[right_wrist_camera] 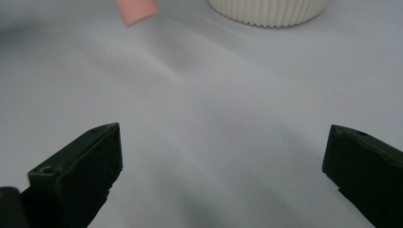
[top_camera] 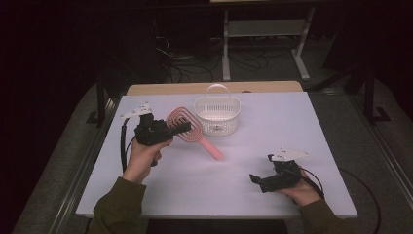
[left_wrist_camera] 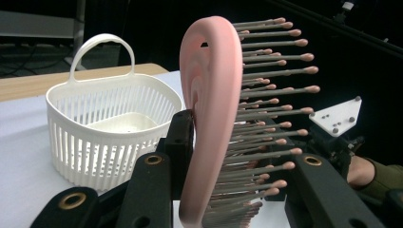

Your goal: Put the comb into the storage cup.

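Near the left edge of the table (top_camera: 160, 195), a bit behind its middle, the left gripper (top_camera: 181, 127) holds the brush (top_camera: 187, 127) by its round head. The jaws are closed on the head, one on the smooth back and one on the bristle side (the left gripper view shows this well), so the brush (left_wrist_camera: 211, 123) stands on its edge between them. I think the head is taken because it is wide and gives the jaws two opposite faces to press, while the thin handle could turn in the grip. The handle (top_camera: 210, 149) points down and toward the table's middle, and its end seems to be close to the surface; if it touches, I cannot tell.

Just right of the brush, near the back edge, stands the basket (top_camera: 217, 117), upright, with its handle up and nothing inside. The brush head is beside its rim, not over it, so the brush is probably on its way into the basket (left_wrist_camera: 95, 137).

Near the front right corner the right gripper (top_camera: 258, 181) rests low in the hand, jaws wide apart with nothing between them, and it points toward the middle. It looks parked there to leave the way free for the left hand
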### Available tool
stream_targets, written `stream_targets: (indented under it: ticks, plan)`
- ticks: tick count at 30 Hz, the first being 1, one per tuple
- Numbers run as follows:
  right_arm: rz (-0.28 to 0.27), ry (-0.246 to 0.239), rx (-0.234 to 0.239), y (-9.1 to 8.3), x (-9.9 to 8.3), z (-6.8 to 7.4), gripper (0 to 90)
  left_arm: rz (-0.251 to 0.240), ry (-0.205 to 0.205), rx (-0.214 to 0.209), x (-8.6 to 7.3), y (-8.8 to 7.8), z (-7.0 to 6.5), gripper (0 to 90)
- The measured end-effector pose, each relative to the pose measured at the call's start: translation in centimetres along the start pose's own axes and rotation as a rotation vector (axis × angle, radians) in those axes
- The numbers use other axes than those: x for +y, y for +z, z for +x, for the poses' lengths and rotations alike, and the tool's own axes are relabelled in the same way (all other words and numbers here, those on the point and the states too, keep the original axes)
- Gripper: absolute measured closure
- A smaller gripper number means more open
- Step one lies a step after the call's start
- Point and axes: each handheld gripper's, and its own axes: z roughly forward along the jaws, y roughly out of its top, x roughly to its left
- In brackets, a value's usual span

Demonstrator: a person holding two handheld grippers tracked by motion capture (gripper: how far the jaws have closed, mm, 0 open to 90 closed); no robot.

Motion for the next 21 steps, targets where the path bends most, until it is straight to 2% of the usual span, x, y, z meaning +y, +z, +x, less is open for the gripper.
stream_targets:
  ticks: [6,12,21]
  plan:
    - [0.011,-0.014,0.013,0.4,0.0,0.2,0.0,-0.015,0.004,-0.005,0.5,-0.3,-0.1,64.1]
    - [0.012,-0.019,0.022,0.6,0.0,0.2,0.0,-0.023,0.011,-0.029,1.4,-0.2,-0.4,64.1]
    - [0.016,-0.018,0.017,0.5,-0.1,0.2,0.0,-0.042,0.039,-0.044,3.1,0.7,-0.7,64.2]
